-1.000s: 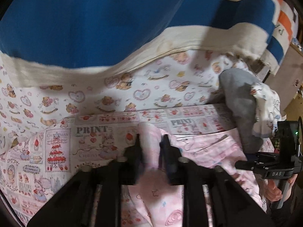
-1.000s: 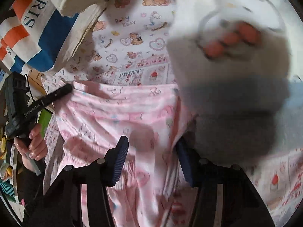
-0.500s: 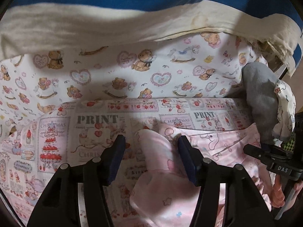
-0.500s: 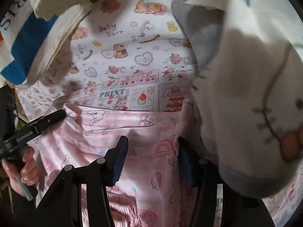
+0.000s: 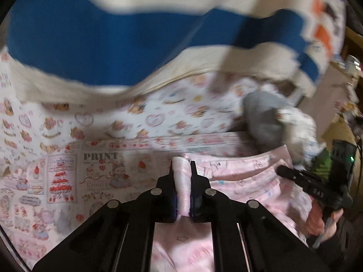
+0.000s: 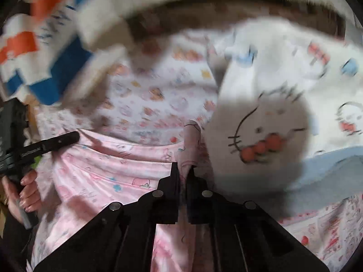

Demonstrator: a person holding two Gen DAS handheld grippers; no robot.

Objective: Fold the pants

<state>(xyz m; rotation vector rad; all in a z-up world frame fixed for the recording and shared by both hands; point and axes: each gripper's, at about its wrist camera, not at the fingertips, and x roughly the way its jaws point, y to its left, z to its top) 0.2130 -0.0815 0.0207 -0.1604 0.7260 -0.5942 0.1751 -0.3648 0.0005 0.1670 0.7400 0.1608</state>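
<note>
both jaws pinching pink pants [image 5: 238,176], hem stretched crosswise

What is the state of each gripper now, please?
Left gripper: closed, pinching a bunched edge of the pink pants.
Right gripper: closed, also pinching the pink pants.

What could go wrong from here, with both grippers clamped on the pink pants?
The left gripper pinches only a narrow bunch of the pink pants, so the fabric may slip out. The right gripper works close beside the cat-print plush, which could snag or get dragged into the fold.
</note>
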